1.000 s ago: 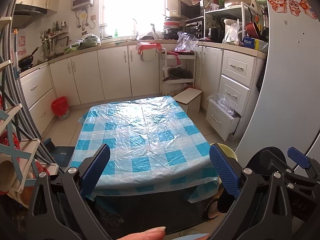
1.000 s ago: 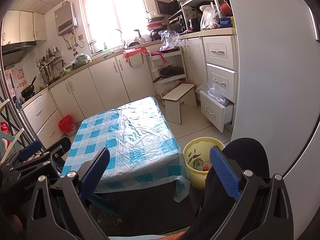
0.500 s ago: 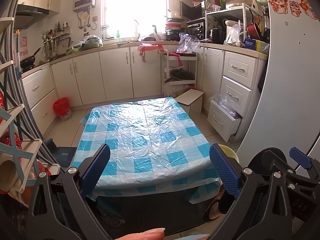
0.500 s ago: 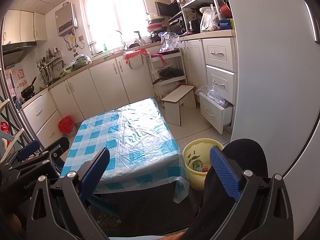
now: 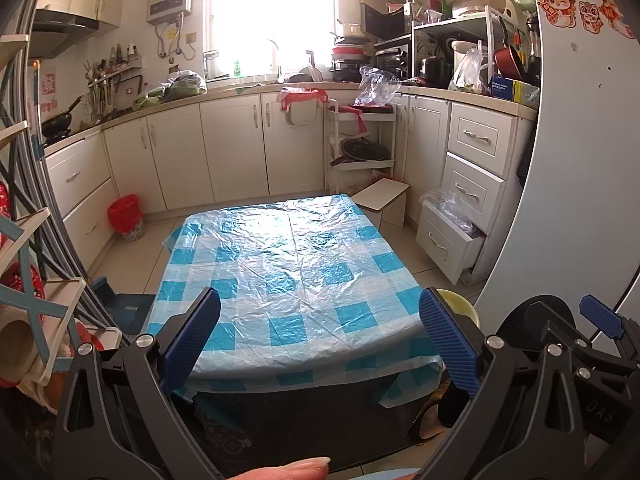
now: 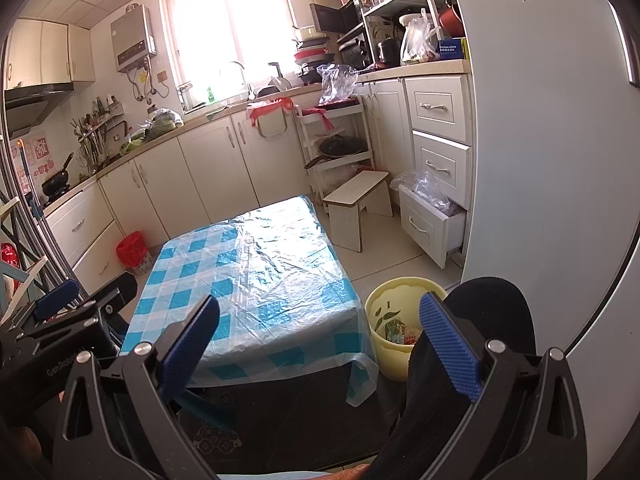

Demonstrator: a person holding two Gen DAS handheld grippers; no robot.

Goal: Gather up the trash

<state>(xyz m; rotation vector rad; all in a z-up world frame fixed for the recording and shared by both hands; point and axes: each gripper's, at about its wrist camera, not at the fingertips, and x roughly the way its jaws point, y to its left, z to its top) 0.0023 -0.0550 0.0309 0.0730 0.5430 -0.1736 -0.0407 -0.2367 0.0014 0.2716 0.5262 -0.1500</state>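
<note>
table [image 5: 296, 264] lower in view | left tool [image 5: 320, 332] raised, level, agape

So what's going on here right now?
Both grippers, left and right, are open and hold nothing, raised in front of the table with its blue checked cover. No trash shows on the table. The yellow bin on the floor at its right corner already has scraps inside.

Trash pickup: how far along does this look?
Looks near done. The blue-checked tablecloth shows no litter, and the yellow bin beside the table already holds wrappers. Nothing in hand: left gripper and right gripper have open, empty jaws. Nothing obvious is left, though the floor behind the table is hidden.
</note>
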